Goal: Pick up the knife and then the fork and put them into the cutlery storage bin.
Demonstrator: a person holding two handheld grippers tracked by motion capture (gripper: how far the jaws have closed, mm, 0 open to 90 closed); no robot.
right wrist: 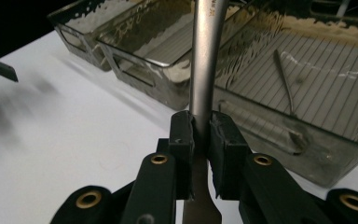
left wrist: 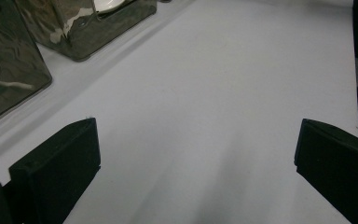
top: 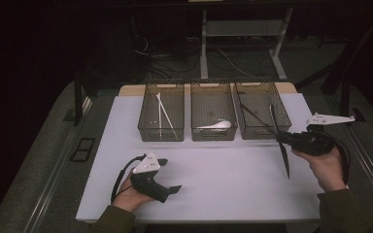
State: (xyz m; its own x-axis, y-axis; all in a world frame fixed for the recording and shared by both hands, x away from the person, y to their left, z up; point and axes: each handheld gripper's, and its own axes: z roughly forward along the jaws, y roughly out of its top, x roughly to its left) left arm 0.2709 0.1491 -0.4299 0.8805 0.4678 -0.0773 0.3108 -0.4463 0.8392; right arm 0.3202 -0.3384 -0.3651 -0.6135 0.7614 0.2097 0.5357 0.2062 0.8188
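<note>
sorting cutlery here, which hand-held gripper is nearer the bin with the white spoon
Right. The right hand-held gripper sits just right of the spoon bin; the left hand-held gripper lies well in front, toward the person.

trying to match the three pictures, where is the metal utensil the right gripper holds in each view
High view: the metal utensil hangs at right, clamped in the right gripper, its top end over the right bin.
Left gripper view: not in it.
Right gripper view: its shaft rises at centre from between the shut jaws.
Shared landmark: the middle bin, centre of the row in the high view, top left in the left gripper view, upper left in the right gripper view.
</note>
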